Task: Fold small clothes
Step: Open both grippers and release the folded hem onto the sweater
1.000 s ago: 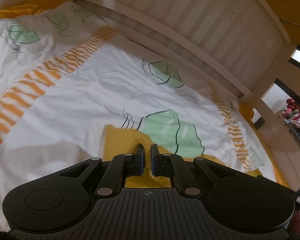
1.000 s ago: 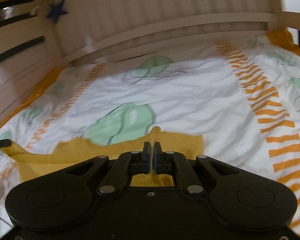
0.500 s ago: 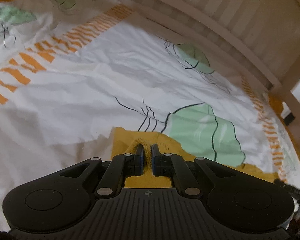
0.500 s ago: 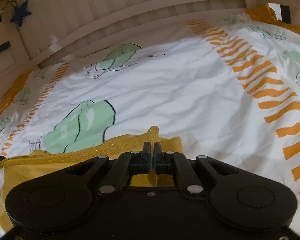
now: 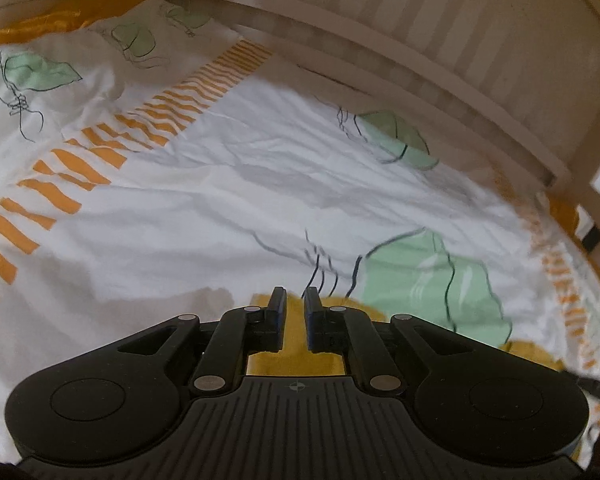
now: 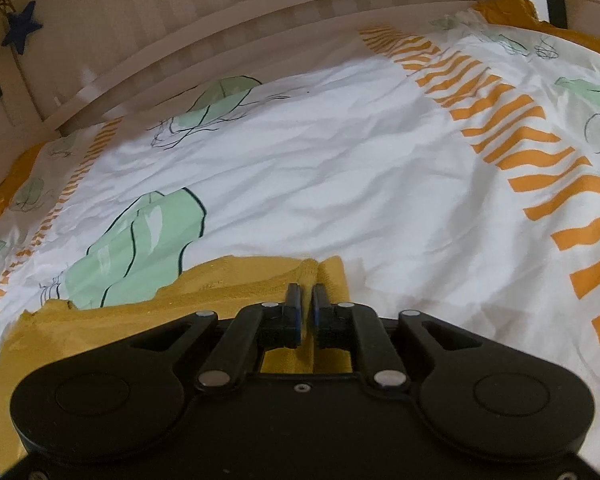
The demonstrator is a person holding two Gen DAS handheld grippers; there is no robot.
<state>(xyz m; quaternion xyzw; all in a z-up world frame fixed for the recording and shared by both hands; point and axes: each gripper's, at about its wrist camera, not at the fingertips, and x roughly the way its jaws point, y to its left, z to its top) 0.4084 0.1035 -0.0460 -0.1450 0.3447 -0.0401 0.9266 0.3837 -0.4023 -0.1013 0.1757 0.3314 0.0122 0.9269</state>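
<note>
A small mustard-yellow garment (image 6: 100, 332) lies flat on the bed cover. In the right wrist view it spreads out to the left under my right gripper (image 6: 305, 294), whose jaws stand slightly apart with a raised ridge of the yellow cloth still between them. In the left wrist view the garment (image 5: 296, 360) shows only as a strip under my left gripper (image 5: 295, 298), whose jaws stand apart with nothing between them. A further yellow patch (image 5: 528, 354) shows at the right.
The bed cover (image 6: 340, 168) is white with green leaf prints and orange striped bands. A slatted white wooden rail (image 5: 440, 52) runs along the far side. A dark blue star (image 6: 22, 28) hangs at the top left of the right wrist view.
Both grippers have lowered to the bed cover and their jaws have parted. The left let go of the yellow cloth; the right jaws loosened around their fold.
</note>
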